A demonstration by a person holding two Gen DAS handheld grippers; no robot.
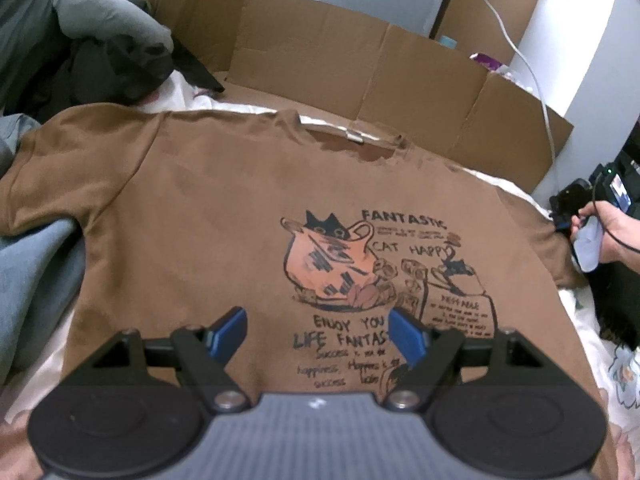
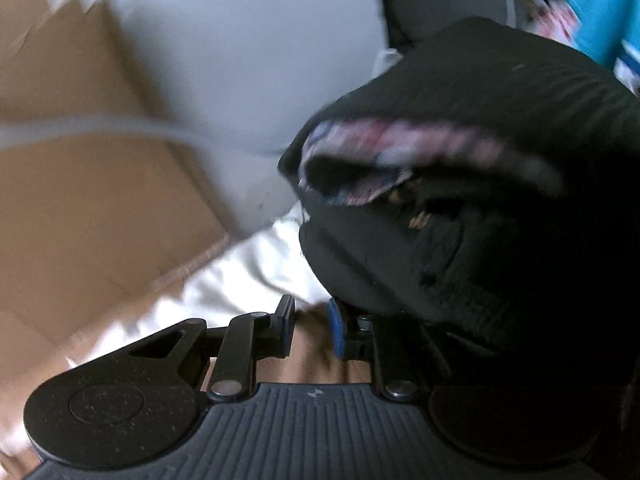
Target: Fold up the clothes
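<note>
A brown printed T-shirt (image 1: 208, 208) is being kept spread flat, front up, on a white-sheeted bed (image 1: 624, 376), collar at the far side, presumably so that its sleeves and hem can be reached for folding. Flattened cardboard (image 1: 360, 60) is lying beyond it. The left tool (image 1: 318, 326) is being held wide apart and empty over the near hem. The right tool (image 2: 310, 330) is being held narrowly apart at the shirt's right edge beside a dark garment heap (image 2: 500, 200); brown cloth shows between its jaws, seemingly ungripped.
</note>
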